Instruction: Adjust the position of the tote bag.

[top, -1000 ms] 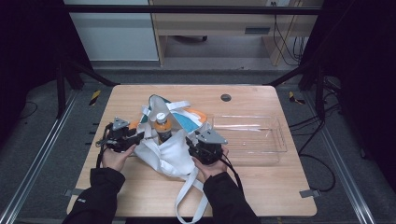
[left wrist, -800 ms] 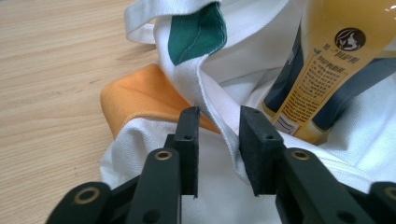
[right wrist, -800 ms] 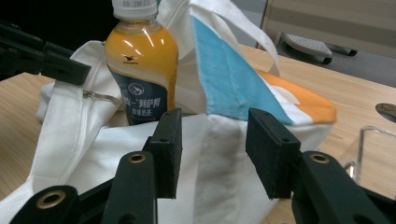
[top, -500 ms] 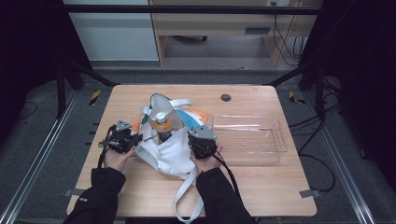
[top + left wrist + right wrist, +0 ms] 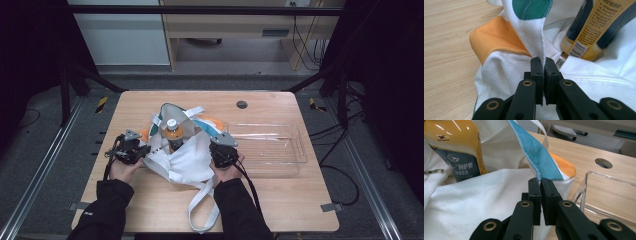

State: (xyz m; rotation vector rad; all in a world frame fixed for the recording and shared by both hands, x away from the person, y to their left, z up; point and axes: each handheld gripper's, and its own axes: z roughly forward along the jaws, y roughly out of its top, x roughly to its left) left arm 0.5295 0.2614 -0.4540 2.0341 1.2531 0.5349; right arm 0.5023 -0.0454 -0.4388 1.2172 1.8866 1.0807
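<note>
The left hand-held gripper [image 5: 131,149], low on the tabletop [image 5: 280,200], pinches the tote bag [image 5: 185,160] at its left rim. The bag lies mid-table with 1 orange bottle [image 5: 172,134] inside. The right hand-held gripper [image 5: 223,148] pinches the bag's right rim beside a clear tray [image 5: 295,150].

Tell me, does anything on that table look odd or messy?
Nothing looks spilled or broken. The cloth bag lies crumpled with a bottle standing in its mouth, while the left gripper and right gripper each pinch an edge. One strap dangles past the table edge.
</note>
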